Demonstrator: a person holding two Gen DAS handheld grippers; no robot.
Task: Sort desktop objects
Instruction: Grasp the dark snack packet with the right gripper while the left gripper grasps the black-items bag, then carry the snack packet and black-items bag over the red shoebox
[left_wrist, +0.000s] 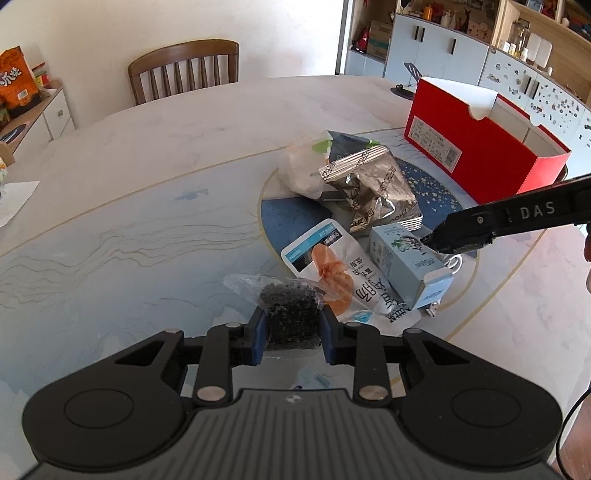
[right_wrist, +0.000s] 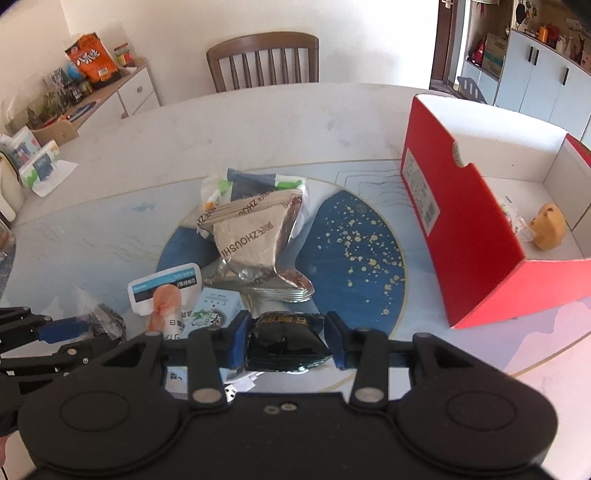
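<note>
Pale marbled bench (left_wrist: 129, 155). Open red cardboard box (right_wrist: 476, 258), side label too small to read. Crumpled silver foil pouch (right_wrist: 255, 240), printed "ZHOUSHI". Left gripper (left_wrist: 291, 328), jaws clenched on a clear bag of black granules (left_wrist: 290, 317). Right gripper (right_wrist: 284, 341), jaws grasping a dark glossy wrapped sweet (right_wrist: 284, 347), gold lettering illegible, just above the bench.

My two views are bright with daylight, sharp in the middle, bent strongly at the edges by the fisheye, and the silver foil bag (left_wrist: 373, 184) glares a little.
</note>
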